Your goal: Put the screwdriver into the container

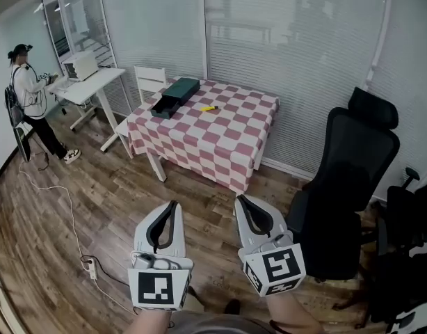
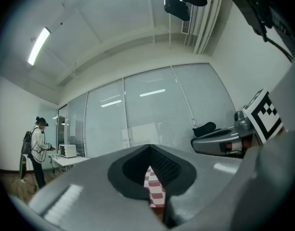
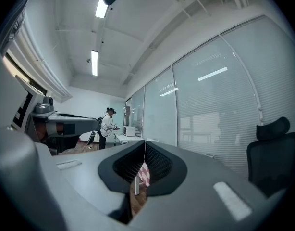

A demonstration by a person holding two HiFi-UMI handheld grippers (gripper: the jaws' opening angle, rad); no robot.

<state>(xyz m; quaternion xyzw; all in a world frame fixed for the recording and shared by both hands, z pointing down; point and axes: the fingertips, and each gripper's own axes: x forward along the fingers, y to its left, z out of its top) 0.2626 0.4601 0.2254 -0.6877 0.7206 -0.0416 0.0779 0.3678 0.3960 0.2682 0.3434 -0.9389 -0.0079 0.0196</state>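
One small yellow screwdriver (image 1: 208,108) lies on the red-and-white checked desk (image 1: 220,145), just right of the dark green rectangular container (image 1: 175,96), not touching it. The left claw (image 1: 173,204): jaws pressed together, nothing between them, level, well apart from the desk. The right claw (image 1: 239,199): likewise closed and empty, beside the left.
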